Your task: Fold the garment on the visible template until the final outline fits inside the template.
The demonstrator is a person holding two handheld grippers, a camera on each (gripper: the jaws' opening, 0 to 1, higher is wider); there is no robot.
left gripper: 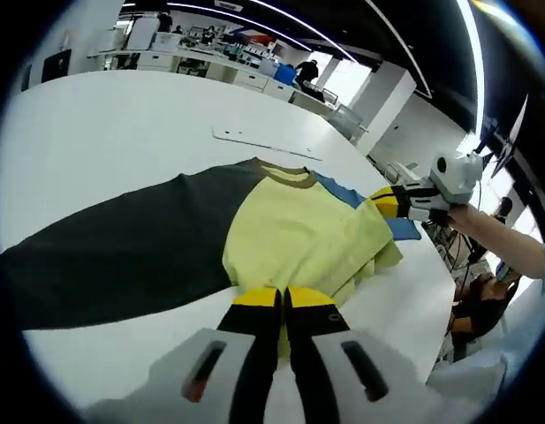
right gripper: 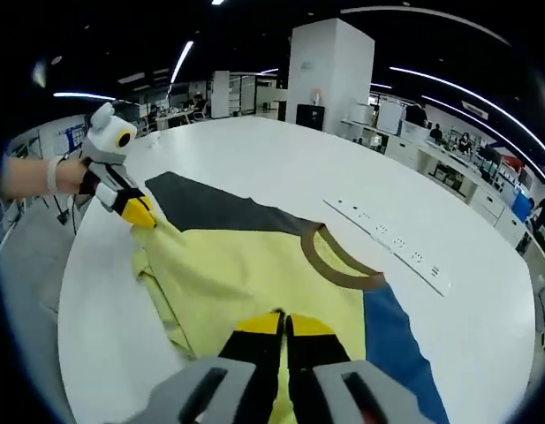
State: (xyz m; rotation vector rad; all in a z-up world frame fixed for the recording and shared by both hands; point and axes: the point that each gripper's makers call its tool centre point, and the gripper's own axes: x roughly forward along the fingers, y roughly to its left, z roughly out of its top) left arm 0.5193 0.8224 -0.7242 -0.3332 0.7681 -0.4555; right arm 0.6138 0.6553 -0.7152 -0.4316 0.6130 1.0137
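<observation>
A shirt (left gripper: 290, 230) with a yellow body, brown collar (left gripper: 288, 175), dark sleeve (left gripper: 122, 247) and blue sleeve (left gripper: 343, 190) lies spread on the white table (left gripper: 122, 124). My left gripper (left gripper: 283, 296) is shut on its yellow hem. In the left gripper view my right gripper (left gripper: 382, 201) pinches the cloth by the blue sleeve. In the right gripper view my right gripper (right gripper: 285, 320) is shut on the yellow cloth of the shirt (right gripper: 246, 274). My left gripper (right gripper: 141, 215) grips the far corner beside the dark sleeve (right gripper: 210, 205). The yellow cloth bunches in folds along one side.
A thin white marked strip (left gripper: 263, 141) (right gripper: 391, 238) lies on the table beyond the collar. The table's curved edge (right gripper: 87, 291) runs close beside the shirt. A person's forearm (left gripper: 502, 238) reaches in. Office desks stand far behind.
</observation>
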